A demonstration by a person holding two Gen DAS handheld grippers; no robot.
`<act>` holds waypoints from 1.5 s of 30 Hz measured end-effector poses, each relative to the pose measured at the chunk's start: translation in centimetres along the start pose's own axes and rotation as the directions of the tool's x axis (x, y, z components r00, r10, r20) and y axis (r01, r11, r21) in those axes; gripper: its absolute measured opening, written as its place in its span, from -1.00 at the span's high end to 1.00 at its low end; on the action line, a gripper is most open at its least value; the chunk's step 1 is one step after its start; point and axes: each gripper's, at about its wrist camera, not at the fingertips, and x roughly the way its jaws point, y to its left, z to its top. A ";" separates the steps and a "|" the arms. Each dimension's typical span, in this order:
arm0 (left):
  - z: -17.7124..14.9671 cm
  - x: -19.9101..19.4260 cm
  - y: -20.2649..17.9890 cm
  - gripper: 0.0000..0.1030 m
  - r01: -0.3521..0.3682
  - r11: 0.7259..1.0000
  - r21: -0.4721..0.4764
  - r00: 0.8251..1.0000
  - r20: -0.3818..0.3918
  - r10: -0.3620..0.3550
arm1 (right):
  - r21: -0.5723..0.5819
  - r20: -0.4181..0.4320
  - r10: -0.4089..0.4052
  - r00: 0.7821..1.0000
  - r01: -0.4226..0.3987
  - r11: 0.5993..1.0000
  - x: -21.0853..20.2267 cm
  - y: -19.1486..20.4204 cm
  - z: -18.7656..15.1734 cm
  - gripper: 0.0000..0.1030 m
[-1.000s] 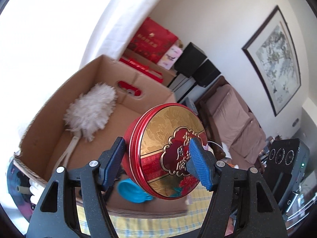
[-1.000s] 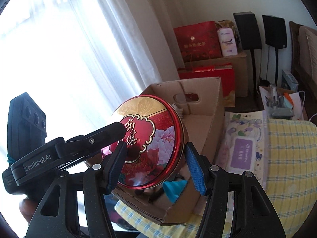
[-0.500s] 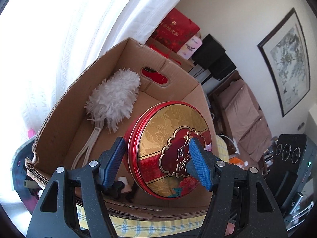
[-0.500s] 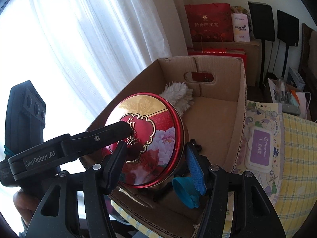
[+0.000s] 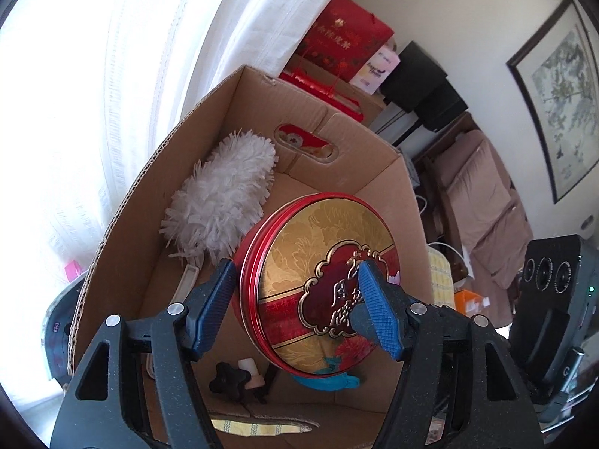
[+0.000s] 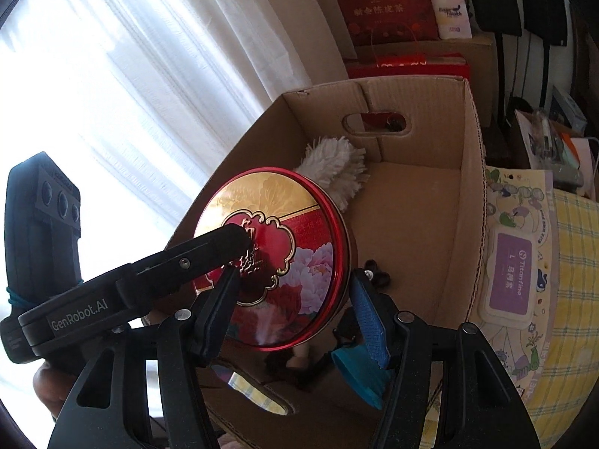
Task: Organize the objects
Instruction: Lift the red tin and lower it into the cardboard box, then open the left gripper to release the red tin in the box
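Both sets of tongs, left [image 5: 299, 307] and right [image 6: 295, 307], are clamped on the round red-and-gold tin [image 5: 318, 284], holding it on edge inside the open cardboard box [image 5: 123, 224], right beside a fluffy white duster [image 5: 221, 202], teal thing underneath.

Glossy metal tin [image 5: 322, 284]; matt corrugated cardboard box [image 5: 378, 172]; fluffy cloth duster [image 5: 221, 205].

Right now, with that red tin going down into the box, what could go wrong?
1. The round tin is pinched on edge by the left gripper and right gripper; the smooth metal could slip or roll out.
2. Small items and a blue piece lie on the cardboard box floor below; the tin may land on them, beside the white duster.
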 end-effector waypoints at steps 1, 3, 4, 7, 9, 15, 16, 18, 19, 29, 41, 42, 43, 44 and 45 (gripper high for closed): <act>0.2 0.3 0.1 -0.27 -0.005 1.000 -0.006 1.000 -0.011 0.005 | 0.001 -0.011 -0.004 1.000 0.004 1.000 0.3 -0.1 0.3 -0.20; 0.4 1.0 0.5 -0.29 -0.016 1.000 -0.018 0.999 -0.030 0.016 | -0.001 -0.042 -0.016 0.999 0.016 1.000 0.9 -0.2 0.9 -0.20; 0.5 1.2 0.8 -0.29 -0.018 0.999 -0.026 0.999 -0.041 0.017 | -0.002 -0.057 -0.020 0.998 0.020 1.000 1.2 -0.2 1.1 -0.20; 0.8 2.1 1.8 -0.30 -0.018 0.998 -0.064 0.997 -0.080 0.013 | -0.020 -0.115 -0.034 0.993 0.032 0.999 2.5 0.0 1.4 -0.20; 0.9 3.1 2.7 -0.30 -0.024 0.995 -0.096 0.993 -0.119 0.013 | -0.043 -0.160 -0.049 0.986 0.042 0.998 3.5 0.2 1.6 -0.20; 0.8 5.8 4.5 -0.48 -0.069 0.982 -0.178 0.959 -0.282 0.016 | -0.120 -0.319 -0.123 0.940 0.088 0.989 7.6 0.2 1.4 -0.18; 0.7 5.8 4.3 -0.48 -0.071 0.983 -0.171 0.957 -0.289 0.018 | -0.132 -0.346 -0.142 0.927 0.101 0.986 8.1 0.3 1.3 -0.18; 0.5 5.6 4.3 -0.53 -0.051 0.983 -0.176 0.959 -0.284 -0.001 | -0.163 -0.367 -0.174 0.914 0.121 0.979 8.7 0.6 1.2 -0.19; 0.4 5.4 4.3 -0.56 -0.036 0.983 -0.182 0.961 -0.277 -0.016 | -0.177 -0.370 -0.194 0.908 0.136 0.975 8.8 0.6 1.1 -0.20; 0.3 2.8 2.4 -0.68 0.050 0.983 -0.178 0.982 -0.172 -0.082 | -0.225 -0.284 -0.222 0.933 0.161 0.961 6.2 1.1 1.0 -0.17; -0.4 -1.2 -3.6 -0.87 0.062 0.998 0.017 0.996 -0.065 -0.061 | -0.183 -0.089 -0.137 0.987 0.119 0.976 -3.6 0.5 0.3 -0.29; -0.7 -1.3 -4.2 -0.87 0.062 0.998 0.034 0.996 -0.062 -0.059 | -0.174 -0.076 -0.134 0.988 0.119 0.978 -4.5 0.1 0.1 -0.31; -0.9 -1.4 -4.8 -0.87 0.060 0.997 0.051 0.997 -0.057 -0.057 | -0.167 -0.065 -0.134 0.989 0.122 0.978 -5.2 -0.2 -0.1 -0.33; -1.1 -1.4 -5.3 -0.87 0.057 0.996 0.067 0.997 -0.054 -0.053 | -0.162 -0.054 -0.134 0.990 0.123 0.979 -5.7 -0.5 -0.1 -0.35; -1.4 -1.4 -6.0 -0.87 0.052 0.995 0.090 0.998 -0.052 -0.048 | -0.157 -0.042 -0.134 0.990 0.126 0.979 -6.3 -0.8 -0.4 -0.36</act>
